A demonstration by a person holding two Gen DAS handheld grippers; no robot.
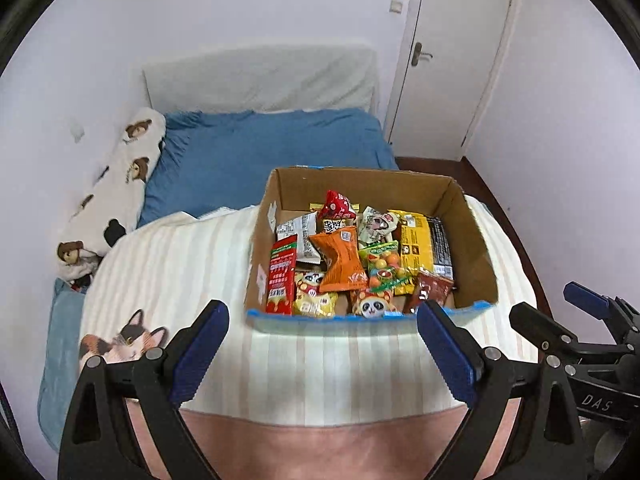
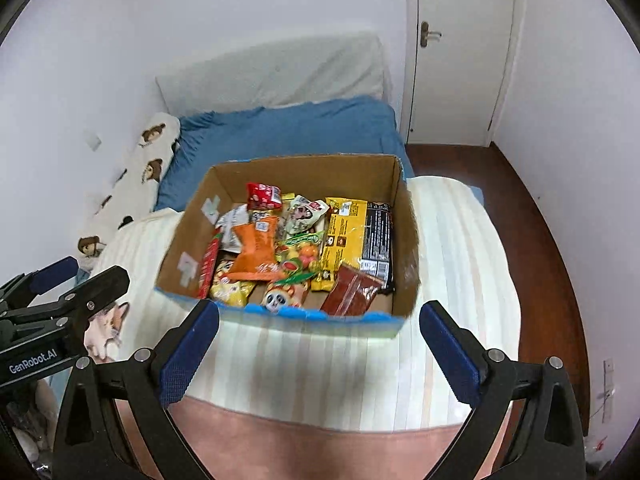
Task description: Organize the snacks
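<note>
heaped snacks (image 1: 352, 258) hide the box (image 1: 474, 240) floor.

Brown cardboard box (image 1: 472, 236) with blue-taped front rim, dead ahead of black, blue-padded left gripper (image 1: 322, 316); inside, orange packet (image 1: 340, 258), yellow bar wrapper (image 1: 414, 250), red strip pack (image 1: 282, 280), panda-print sachet (image 1: 372, 306). Cream-striped blanket (image 1: 320, 364) beneath, pink border nearest the fingers, calico cat print to the left. Farther ahead blue sheet (image 1: 260, 152); bear-patterned white pillow (image 1: 116, 196) ahead-left.
</note>
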